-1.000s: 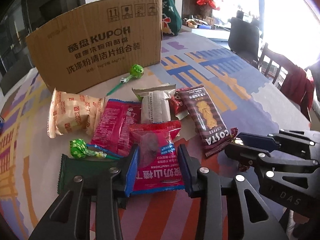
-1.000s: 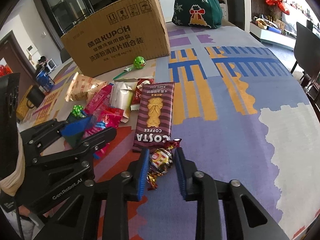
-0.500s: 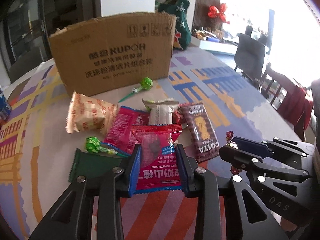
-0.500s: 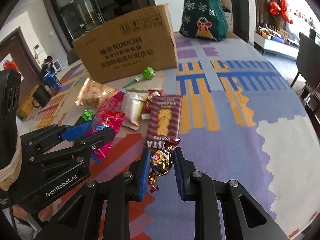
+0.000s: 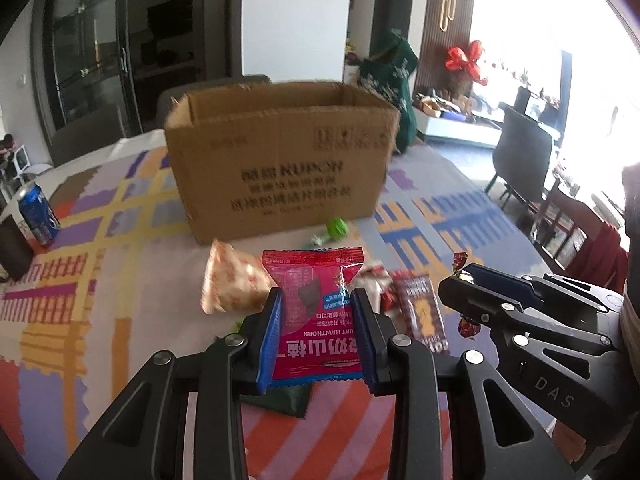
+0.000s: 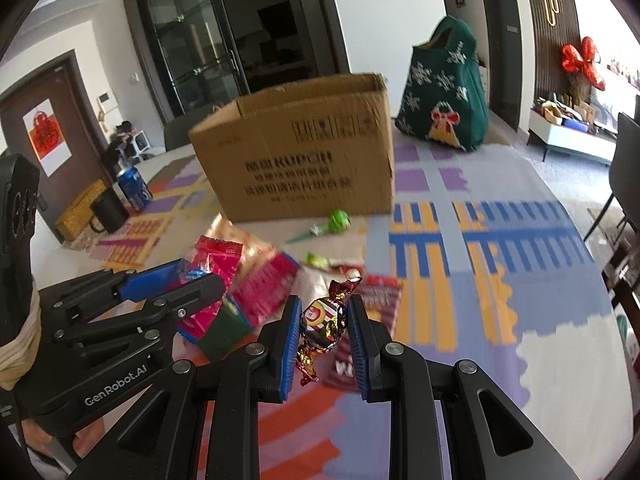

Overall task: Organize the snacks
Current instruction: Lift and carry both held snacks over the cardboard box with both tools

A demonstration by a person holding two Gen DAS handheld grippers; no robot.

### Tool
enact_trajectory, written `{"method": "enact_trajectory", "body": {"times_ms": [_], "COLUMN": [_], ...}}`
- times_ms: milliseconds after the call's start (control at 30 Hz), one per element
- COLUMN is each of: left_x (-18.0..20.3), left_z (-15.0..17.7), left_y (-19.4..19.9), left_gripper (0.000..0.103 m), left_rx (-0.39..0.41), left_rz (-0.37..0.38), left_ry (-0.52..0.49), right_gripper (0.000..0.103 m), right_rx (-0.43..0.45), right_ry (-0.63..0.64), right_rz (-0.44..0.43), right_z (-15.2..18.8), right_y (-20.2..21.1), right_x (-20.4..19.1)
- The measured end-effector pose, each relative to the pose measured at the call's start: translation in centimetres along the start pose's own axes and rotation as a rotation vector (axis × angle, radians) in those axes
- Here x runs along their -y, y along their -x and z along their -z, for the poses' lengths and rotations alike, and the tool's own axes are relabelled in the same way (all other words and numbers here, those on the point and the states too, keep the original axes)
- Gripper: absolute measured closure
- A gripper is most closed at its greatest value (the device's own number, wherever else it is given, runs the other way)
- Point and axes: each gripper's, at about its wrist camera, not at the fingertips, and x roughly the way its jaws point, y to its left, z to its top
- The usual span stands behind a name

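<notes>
Carrying snacks toward the open cardboard box [image 5: 280, 160], the left tool [image 5: 318, 334] pinches a red hawthorn packet [image 5: 316, 320] and the right tool [image 6: 322, 338] a foil-wrapped candy [image 6: 324, 324], both clear of the patterned surface [image 6: 500, 280]. Best released only once past the box rim. Other snacks lie before it; glass doors stand behind.

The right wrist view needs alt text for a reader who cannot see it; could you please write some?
The right hand-held gripper holds a foil-wrapped candy lifted above a colourful patterned table. To its left, the left hand-held gripper holds a red snack packet. Behind them, more snack packets lie before an open cardboard box, with a green lollipop.
</notes>
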Motion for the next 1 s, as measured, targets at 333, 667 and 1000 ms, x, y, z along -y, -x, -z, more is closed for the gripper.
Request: {"method": "enact_trajectory", "body": {"times_ms": [333,667,1000], "left_x": [-1.8,-3.2,-5.2], "left_z": [-4.1,-9.1,-13.2], "left_y": [0.9,1.3,0.3], "left_gripper": [0.069,0.069,0.069], "left_rx": [0.086,0.183,0.226], "left_rz": [-0.040,-0.087,-0.133], "left_ry": [0.023,0.008,-0.001], "right_gripper": [0.078,0.078,0.078], "right_rx": [0.064,0.175,0.247], "right_ry": [0.033,0.075,0.105], "right_rz": [-0.036,-0.059,-0.042], "right_z": [-4.4,-9.9,-15.2], "right_y": [-0.7,-0.7,-1.5], "right_x": [-1.0,-2.2,-2.5]}}
